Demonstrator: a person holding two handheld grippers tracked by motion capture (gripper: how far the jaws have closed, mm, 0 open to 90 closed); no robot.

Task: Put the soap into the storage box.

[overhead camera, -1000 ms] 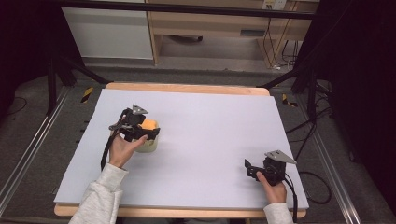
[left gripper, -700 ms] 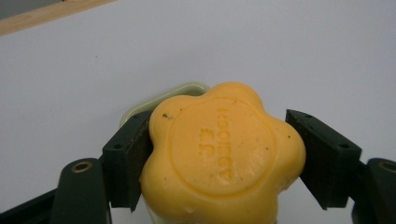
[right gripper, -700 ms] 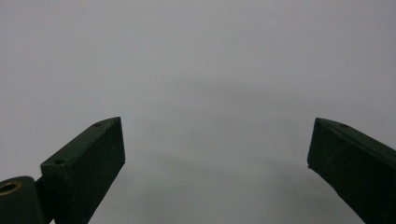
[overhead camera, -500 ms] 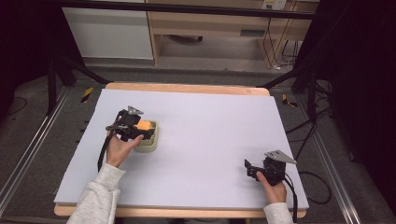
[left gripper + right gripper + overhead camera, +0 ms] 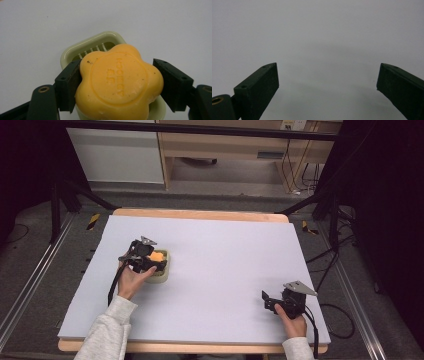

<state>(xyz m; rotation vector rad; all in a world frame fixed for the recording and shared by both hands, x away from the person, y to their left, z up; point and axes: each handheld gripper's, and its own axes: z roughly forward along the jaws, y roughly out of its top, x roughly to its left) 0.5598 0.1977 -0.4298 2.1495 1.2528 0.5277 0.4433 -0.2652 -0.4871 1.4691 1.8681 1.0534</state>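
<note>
Left tool point(image 5: 117, 85) pinching orange flower soap point(image 5: 118, 83) just above green soap dish point(image 5: 75, 50); right tool point(image 5: 328, 90) spread, empty over bench point(image 5: 225, 250)

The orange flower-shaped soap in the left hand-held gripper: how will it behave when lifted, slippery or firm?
The soap looks solid and stiff, so it probably keeps its shape. Its smooth, rounded lobes may let it slip between the flat pads of the left hand-held gripper. Lying flat, it seems unlikely to roll in the pale green dish.
</note>
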